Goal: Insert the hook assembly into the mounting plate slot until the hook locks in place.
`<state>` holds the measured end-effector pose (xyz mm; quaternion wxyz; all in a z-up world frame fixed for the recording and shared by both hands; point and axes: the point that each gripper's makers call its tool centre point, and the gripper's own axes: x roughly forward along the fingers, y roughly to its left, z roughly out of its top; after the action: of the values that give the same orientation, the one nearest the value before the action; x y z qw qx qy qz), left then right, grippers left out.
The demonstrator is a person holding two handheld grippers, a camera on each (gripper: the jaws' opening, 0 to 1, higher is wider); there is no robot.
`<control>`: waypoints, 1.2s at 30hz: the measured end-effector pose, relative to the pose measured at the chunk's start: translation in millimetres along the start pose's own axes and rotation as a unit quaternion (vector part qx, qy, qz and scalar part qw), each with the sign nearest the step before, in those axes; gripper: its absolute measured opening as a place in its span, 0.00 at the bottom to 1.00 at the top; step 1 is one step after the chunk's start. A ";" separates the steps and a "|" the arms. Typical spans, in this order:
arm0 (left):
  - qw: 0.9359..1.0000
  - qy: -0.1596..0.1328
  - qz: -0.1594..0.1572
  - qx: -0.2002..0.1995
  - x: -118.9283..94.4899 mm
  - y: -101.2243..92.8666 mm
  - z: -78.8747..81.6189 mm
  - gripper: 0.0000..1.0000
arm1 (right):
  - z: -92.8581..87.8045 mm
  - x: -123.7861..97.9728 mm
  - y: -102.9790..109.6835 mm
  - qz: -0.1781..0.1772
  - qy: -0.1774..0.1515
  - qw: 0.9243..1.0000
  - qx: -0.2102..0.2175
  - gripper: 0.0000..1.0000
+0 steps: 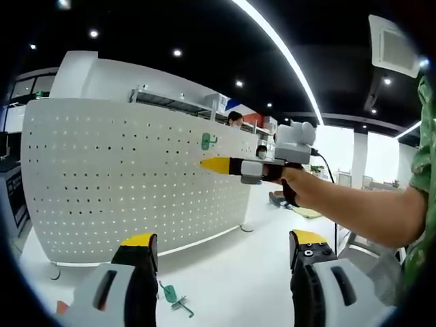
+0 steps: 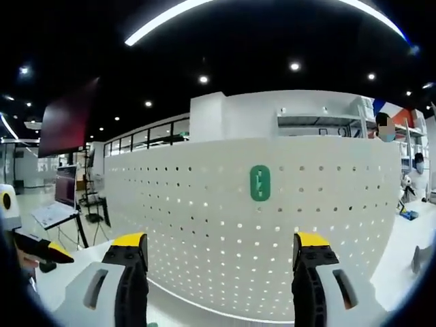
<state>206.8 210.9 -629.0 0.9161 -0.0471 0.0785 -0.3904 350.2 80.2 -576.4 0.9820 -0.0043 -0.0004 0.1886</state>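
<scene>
One white perforated metal pegboard [image 1: 136, 177]; one green plastic hook [image 2: 259, 182] mounted on it; two more green hooks [image 1: 174, 298] lying on the white table [image 1: 231, 272].

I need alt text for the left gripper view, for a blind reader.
The right gripper, held by a person's hand, points at a green hook on a white pegboard. More green hooks lie on the table below.

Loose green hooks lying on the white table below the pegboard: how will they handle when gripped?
The green hooks look like thin, small plastic pieces with prongs, so probably light and stiff. Lying flat on the smooth white table, they may skid when nudged. Rolling seems unlikely.
</scene>
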 end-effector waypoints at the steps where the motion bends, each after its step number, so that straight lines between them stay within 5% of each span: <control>1: 1.000 0.001 0.000 0.000 -0.3 0.2 -0.5 0.81 | -0.6 -0.9 0.4 0.001 0.001 1.000 0.000 0.89; 36: 1.000 0.016 0.008 0.006 -27.1 -15.0 -15.9 0.81 | -41.1 -83.9 44.4 0.024 0.047 0.999 0.012 0.85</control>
<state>174.8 219.7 -639.5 0.9179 -0.0352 0.0909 -0.3847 255.9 90.0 -617.9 0.9761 -0.0015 0.0477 0.2122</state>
